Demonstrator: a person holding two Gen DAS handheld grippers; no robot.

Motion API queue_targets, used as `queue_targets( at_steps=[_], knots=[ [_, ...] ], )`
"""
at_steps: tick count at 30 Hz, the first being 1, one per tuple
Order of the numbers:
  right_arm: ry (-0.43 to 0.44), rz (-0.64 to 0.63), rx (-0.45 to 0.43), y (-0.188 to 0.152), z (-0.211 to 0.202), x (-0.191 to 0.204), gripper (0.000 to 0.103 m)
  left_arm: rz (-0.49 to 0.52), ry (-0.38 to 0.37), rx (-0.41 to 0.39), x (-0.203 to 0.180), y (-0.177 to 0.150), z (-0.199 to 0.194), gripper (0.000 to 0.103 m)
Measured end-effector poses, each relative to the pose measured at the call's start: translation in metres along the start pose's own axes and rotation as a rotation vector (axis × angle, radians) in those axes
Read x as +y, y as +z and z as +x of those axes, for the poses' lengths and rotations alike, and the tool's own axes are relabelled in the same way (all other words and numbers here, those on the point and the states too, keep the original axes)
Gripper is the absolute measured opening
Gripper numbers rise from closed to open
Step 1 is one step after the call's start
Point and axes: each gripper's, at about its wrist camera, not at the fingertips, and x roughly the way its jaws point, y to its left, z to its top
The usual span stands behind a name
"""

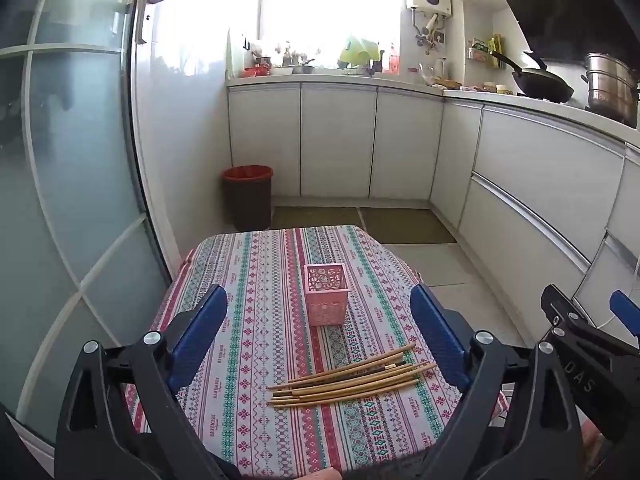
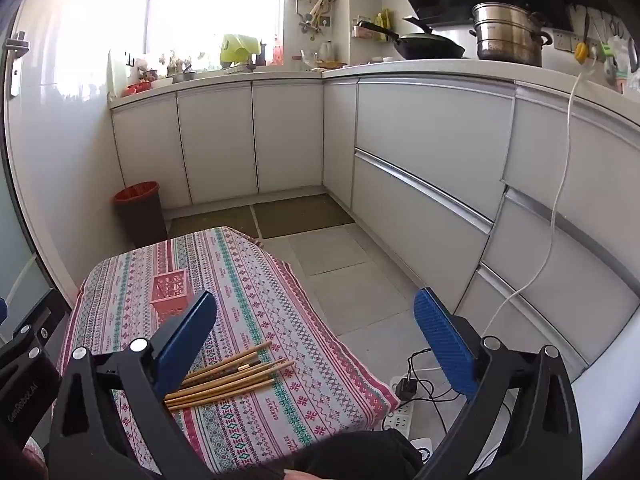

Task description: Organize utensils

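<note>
A pile of several wooden chopsticks (image 1: 352, 378) lies on a small table with a striped patterned cloth (image 1: 260, 280). A pink perforated square holder (image 1: 327, 294) stands upright behind them, empty as far as I can see. My left gripper (image 1: 320, 328) is open and empty, raised above the table with the holder and chopsticks between its blue fingers. My right gripper (image 2: 316, 336) is open and empty, held off the table's right edge; the chopsticks (image 2: 232, 378) lie by its left finger (image 2: 188, 340), and the holder (image 2: 170, 292) is further back. The right gripper also shows in the left wrist view (image 1: 588, 316).
A dark bin with a red liner (image 1: 248, 196) stands on the floor beyond the table. White cabinets (image 2: 420, 152) run along the back and right. A power strip with cables (image 2: 404, 404) lies on the floor right of the table. A glass door (image 1: 72, 200) is on the left.
</note>
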Motion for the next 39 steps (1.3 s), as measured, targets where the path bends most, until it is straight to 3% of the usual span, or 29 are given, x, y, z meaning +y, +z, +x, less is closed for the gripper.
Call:
queue_targets(
  at_steps=[39],
  knots=[
    [0.019, -0.007, 0.008, -0.003, -0.002, 0.002, 0.096, -0.003, 0.019, 0.013, 0.003, -0.002, 0.007, 0.094]
  ],
)
